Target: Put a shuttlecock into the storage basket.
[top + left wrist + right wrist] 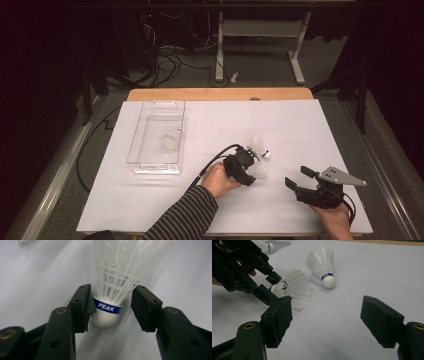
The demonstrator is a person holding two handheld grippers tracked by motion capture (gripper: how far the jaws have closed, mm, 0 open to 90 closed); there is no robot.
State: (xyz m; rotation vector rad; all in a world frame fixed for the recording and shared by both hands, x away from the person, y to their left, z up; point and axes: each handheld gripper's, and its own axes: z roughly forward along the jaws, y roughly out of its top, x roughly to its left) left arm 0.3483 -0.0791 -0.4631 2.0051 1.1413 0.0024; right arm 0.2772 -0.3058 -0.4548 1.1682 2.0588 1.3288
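A white plastic shuttlecock point(117, 267) with a blue "PEAK" band lies on the white sheet, its cork between the jaws of my left gripper point(112, 293). One pad touches the cork while the other stands a little off it, so the gripper is open around it. The right gripper view shows this shuttlecock point(294, 287) in front of the left gripper point(273, 287). A second shuttlecock point(261, 145) point(323, 262) lies just beyond, cork toward the right. My right gripper point(299, 177) point(329, 315) rests open near the front right, with nothing between its jaws.
A clear plastic tray point(150, 165) sits at the left of the sheet with one shuttlecock point(170, 142) inside. The left gripper's cable point(210, 162) trails toward the front. A wooden table edge point(220, 94) runs along the far side.
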